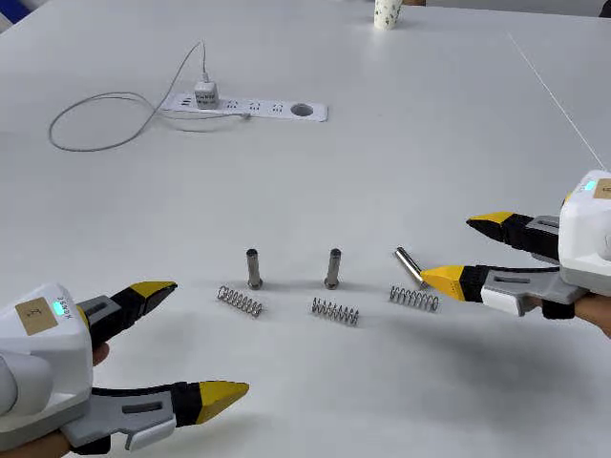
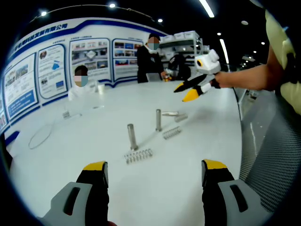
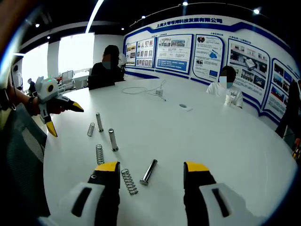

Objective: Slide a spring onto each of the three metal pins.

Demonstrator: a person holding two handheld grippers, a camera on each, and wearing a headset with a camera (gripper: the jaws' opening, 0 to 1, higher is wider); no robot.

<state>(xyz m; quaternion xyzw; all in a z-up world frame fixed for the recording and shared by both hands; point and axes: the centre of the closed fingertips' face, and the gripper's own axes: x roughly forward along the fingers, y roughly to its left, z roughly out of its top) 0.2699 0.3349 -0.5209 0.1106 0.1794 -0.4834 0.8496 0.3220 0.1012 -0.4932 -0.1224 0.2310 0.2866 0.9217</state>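
Note:
Three metal pins stand in a row on the white table: the left pin [image 1: 253, 268] and middle pin [image 1: 333, 268] are upright, while the right pin [image 1: 410, 266] lies tipped over. A spring lies in front of each: left spring [image 1: 239, 301], middle spring [image 1: 335, 311], right spring [image 1: 414, 299]. My left gripper [image 1: 199, 338] is open at the near left, short of the left spring [image 2: 138, 156]. Just right of the fallen pin [image 3: 148, 172], my right gripper [image 1: 468, 252] is open, its lower tip close to that pin, with the right spring [image 3: 129, 181] by it.
A white power strip [image 1: 250, 107] with a plugged charger and looped cable [image 1: 95, 119] lies at the back left. A paper cup [image 1: 388, 12] stands at the far edge. Several people sit or stand beyond the table in the gripper views.

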